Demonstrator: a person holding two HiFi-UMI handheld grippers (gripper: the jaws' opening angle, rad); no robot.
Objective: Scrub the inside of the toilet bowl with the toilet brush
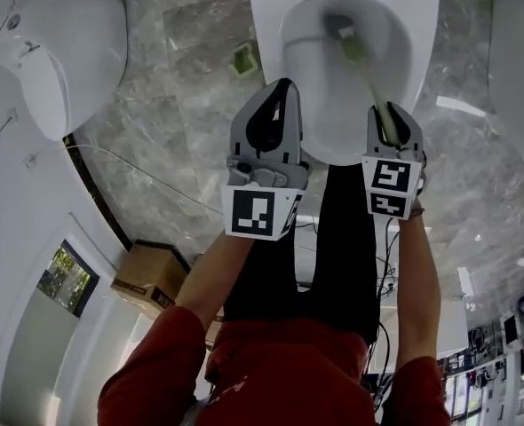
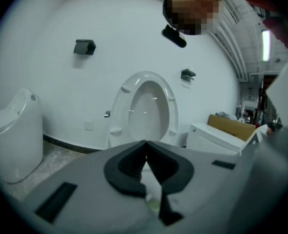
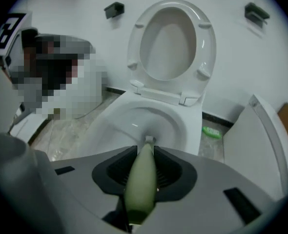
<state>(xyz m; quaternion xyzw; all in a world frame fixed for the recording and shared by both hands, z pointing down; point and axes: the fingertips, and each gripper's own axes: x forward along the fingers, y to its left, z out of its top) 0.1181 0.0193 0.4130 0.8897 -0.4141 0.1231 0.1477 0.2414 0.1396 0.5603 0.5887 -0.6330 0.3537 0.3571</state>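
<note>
The right hand-held gripper [image 3: 145,147] is clamped on the pale green handle of the toilet brush [image 3: 140,189], its two jaws pressed against the shaft from either side. The grip sits high on the handle and the tool points steeply down. That arrangement most likely keeps the person's hand clear of the water while giving the brush reach. Straight ahead of and below these jaws, the brush head [image 1: 345,35] hangs inside the toilet bowl [image 1: 415,43], near the dark drain opening. Whether the bristles are touching the porcelain cannot be told from any view.

Beyond the bowl, the seat [image 3: 171,38] stands tipped up against the white wall [image 3: 61,4], leaving the bowl open for scrubbing.

Just to the left of the working tool, the left hand-held gripper [image 1: 282,89] is held over the near rim with its jaws closed together on nothing, apparently idle because the scrubbing needs only one tool.

Farther out on the marble floor [image 1: 182,105], a small green thing [image 3: 212,131] lies to the right of the bowl's base. A second toilet [image 1: 58,51] stands well off to the left.
</note>
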